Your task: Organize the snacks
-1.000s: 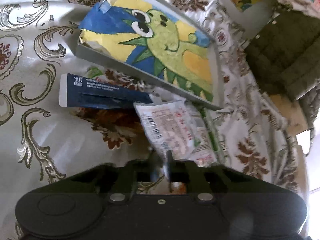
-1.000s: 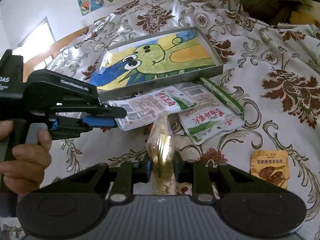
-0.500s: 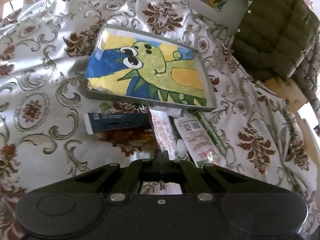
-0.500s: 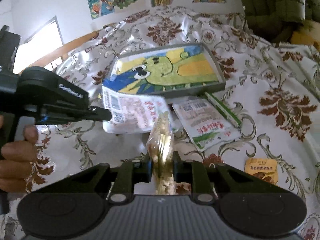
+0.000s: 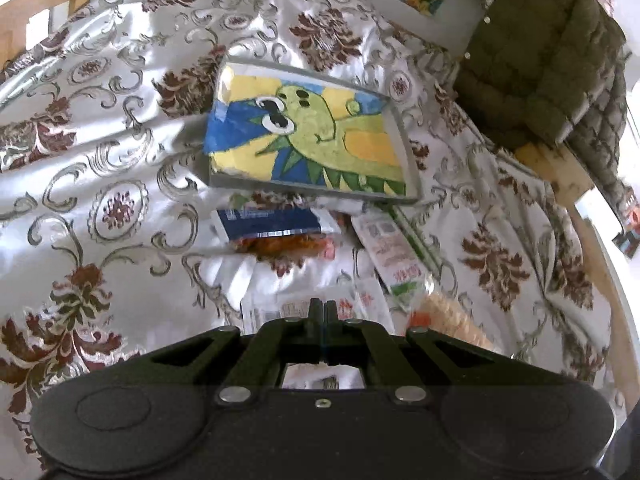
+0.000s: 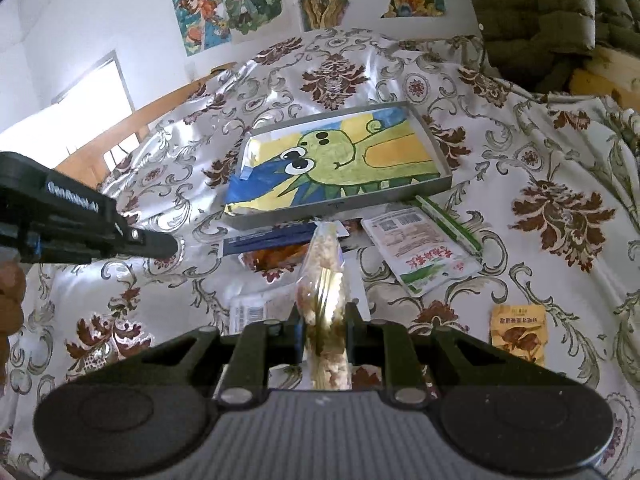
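Right gripper (image 6: pixel 323 322): we saw it clamped on a clear snack bag (image 6: pixel 322 280) — held upright, near the tray's (image 6: pixel 340 204) near edge.
Left gripper (image 5: pixel 320 312): fingers pressed together, empty, above a white packet (image 5: pixel 280 308).
Room: open tablecloth (image 5: pixel 100 160) lay left — packets crowded the middle.

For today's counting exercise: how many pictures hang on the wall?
2: a cartoon-children poster on the left and a leafy painting just to its right. Others may hang outside the view.
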